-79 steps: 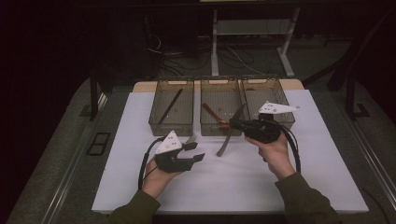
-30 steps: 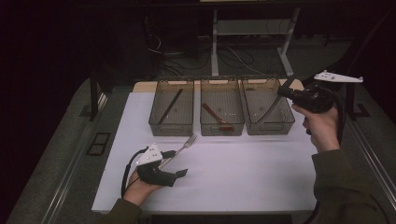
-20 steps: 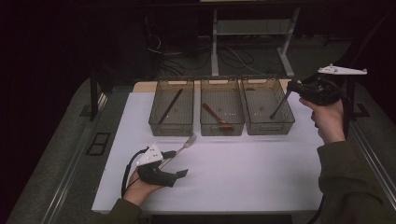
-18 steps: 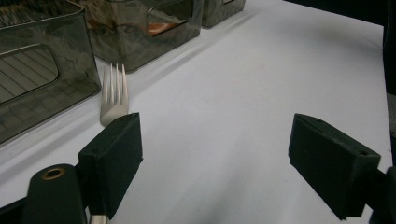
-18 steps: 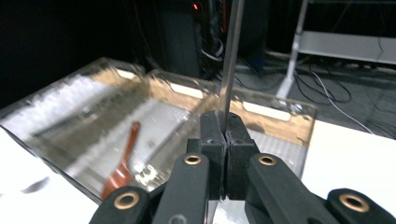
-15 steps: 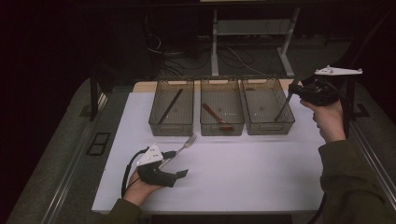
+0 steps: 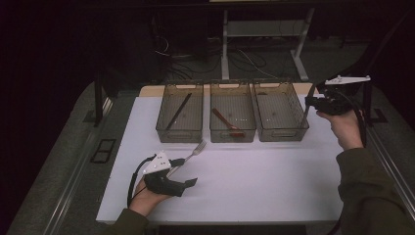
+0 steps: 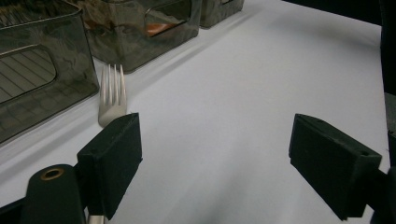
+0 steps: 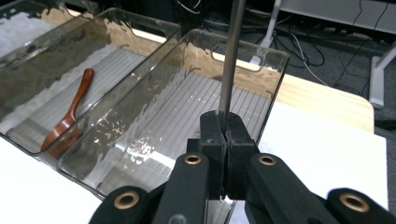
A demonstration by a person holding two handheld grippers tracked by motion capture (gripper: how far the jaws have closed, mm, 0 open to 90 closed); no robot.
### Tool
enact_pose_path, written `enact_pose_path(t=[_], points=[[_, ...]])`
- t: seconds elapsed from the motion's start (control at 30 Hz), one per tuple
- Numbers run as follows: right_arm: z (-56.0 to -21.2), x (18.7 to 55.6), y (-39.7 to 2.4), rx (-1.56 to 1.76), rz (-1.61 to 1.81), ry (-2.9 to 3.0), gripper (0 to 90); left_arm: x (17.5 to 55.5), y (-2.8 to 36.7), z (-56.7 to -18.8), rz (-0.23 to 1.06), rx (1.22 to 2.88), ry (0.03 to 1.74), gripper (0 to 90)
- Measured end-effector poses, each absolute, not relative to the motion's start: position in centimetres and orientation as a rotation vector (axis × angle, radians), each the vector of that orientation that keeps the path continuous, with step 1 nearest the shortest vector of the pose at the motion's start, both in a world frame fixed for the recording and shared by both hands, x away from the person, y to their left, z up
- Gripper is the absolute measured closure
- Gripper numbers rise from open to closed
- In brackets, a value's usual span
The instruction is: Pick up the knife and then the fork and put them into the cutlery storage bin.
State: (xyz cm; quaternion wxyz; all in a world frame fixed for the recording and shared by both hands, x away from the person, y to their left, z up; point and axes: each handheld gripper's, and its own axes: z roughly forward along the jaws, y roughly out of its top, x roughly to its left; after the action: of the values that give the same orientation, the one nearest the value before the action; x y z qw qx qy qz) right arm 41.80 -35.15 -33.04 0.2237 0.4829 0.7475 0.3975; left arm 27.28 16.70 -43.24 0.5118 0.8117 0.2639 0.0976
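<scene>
While the right gripper point(image 9: 226, 135) stands with its jaws clenched on a thin metal rod point(image 9: 230, 56), probably the handle of a piece of cutlery whose far end I cannot make out, the left gripper point(image 8: 215, 158) rests on the white table point(image 7: 254, 181) with its jaws spread wide and nothing between them. A fork point(image 8: 111, 100) lies just beside the left gripper's jaw, its prongs pointing toward the row of bins, so it is neither gripped nor yet between the jaws. Taking the right-hand bin point(image 7: 280, 112) as the landmark: the right gripper hangs just past its right end, above the table, with the rod reaching up and over it; the middle bin point(image 7: 232, 113) sits directly to its left with a reddish-brown spoon point(image 7: 227, 122) inside; the left-hand bin point(image 7: 180, 113) stands beyond that, holding a dark stick-like utensil point(image 7: 177, 111); the fork and the left gripper lie in front of those two, well apart from the landmark. My reading is a sorting job, with the held piece about to go into the right-hand bin, which looks empty. That calls for swinging the rod over the bin, lowering it and letting go; the fork then needs the left jaws around its handle. Count: two grippers, three bins, one fork, one spoon, one dark utensil, one held rod.
</scene>
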Motion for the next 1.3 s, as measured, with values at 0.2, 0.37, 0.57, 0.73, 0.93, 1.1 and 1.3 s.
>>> enact_pose_path(t=[0.2,0.37,0.57,0.73,0.93,1.1,1.3], points=[[-33.4,42.8,-34.0,1.304,1.104,2.069,87.6,27.3,16.7,-43.2,0.233,1.952,0.632,16.0],[-33.8,43.9,-33.0,1.273,1.107,2.069,87.4,27.2,16.5,-43.2,0.231,1.956,0.624,15.8],[-34.4,45.7,-31.5,1.252,1.082,2.088,87.0,27.2,16.4,-43.2,0.222,1.962,0.619,15.3],[-35.0,47.0,-30.5,1.249,1.05,2.106,86.9,27.2,16.4,-43.2,0.222,1.961,0.616,15.2],[-35.7,48.0,-29.4,1.253,1.016,2.136,86.0,27.1,16.4,-43.1,0.221,1.965,0.606,15.2],[-36.5,48.3,-29.4,1.287,1.007,2.143,76.7,27.1,16.4,-43.1,0.22,1.964,0.607,15.2],[-36.4,48.0,-29.6,1.301,1.066,2.154,59.2,27.1,16.4,-43.1,0.222,1.964,0.609,14.9]])
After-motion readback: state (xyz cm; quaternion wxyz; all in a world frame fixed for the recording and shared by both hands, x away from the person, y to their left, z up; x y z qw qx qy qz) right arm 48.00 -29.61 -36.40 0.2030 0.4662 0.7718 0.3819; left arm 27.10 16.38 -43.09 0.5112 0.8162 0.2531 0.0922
